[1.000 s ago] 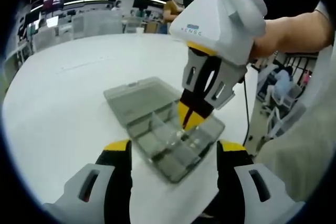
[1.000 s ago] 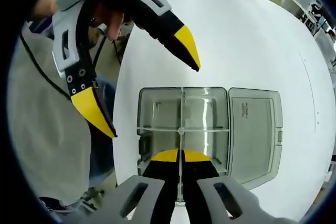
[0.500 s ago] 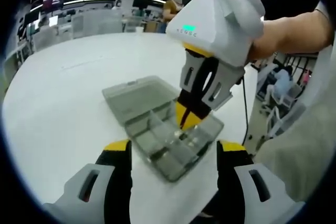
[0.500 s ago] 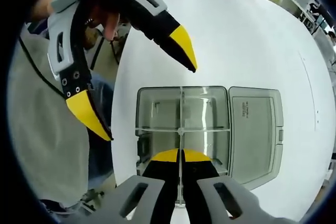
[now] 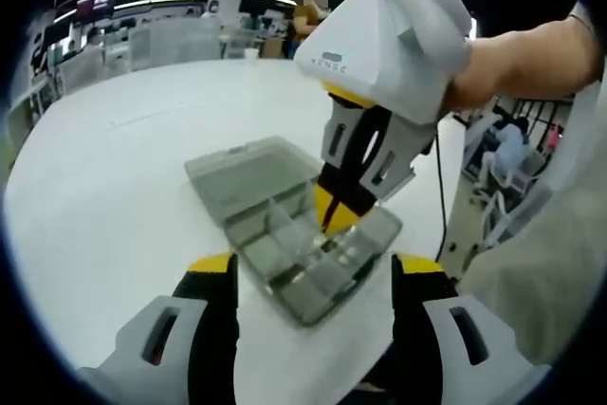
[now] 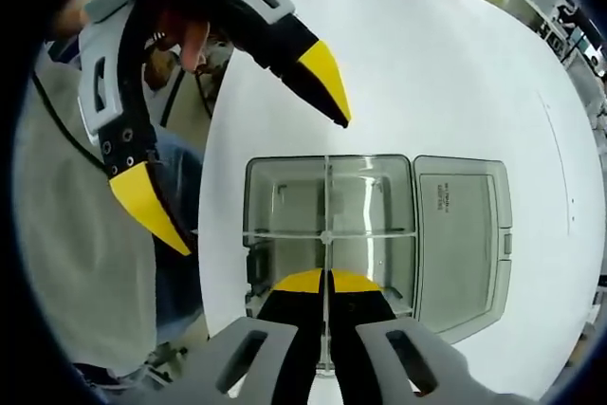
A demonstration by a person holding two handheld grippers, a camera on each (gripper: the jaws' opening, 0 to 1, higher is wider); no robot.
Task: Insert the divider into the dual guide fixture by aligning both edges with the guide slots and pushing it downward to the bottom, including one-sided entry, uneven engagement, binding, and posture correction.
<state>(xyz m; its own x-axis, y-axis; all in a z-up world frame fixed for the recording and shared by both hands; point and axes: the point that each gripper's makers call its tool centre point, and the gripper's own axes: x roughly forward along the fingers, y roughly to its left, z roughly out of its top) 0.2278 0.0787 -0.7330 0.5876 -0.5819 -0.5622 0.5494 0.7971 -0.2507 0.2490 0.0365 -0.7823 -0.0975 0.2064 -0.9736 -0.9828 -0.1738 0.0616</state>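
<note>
A clear grey compartment box [image 6: 285, 206] lies on the white table with its lid [image 6: 460, 234] folded open to the right. My right gripper [image 6: 325, 284] is shut on a thin clear divider [image 6: 325, 198], seen edge-on along the box's middle line and crossing a fixed partition. How deep it sits I cannot tell. In the left gripper view the right gripper [image 5: 330, 217] comes down from the upper right onto the box [image 5: 285, 234], beside its lid [image 5: 248, 173]. My left gripper [image 5: 315, 267] stands open just short of the box, holding nothing, and appears open above the box's left side [image 6: 266, 187].
The white table [image 5: 123, 168] is round; its edge [image 5: 444, 225] runs close behind the box, with chairs and floor beyond. A person's forearm [image 5: 531, 54] holds the right gripper. Desks and shelves stand far behind the table.
The right gripper with the divider has edged slightly left over the box. The left gripper has drifted a little, still open.
</note>
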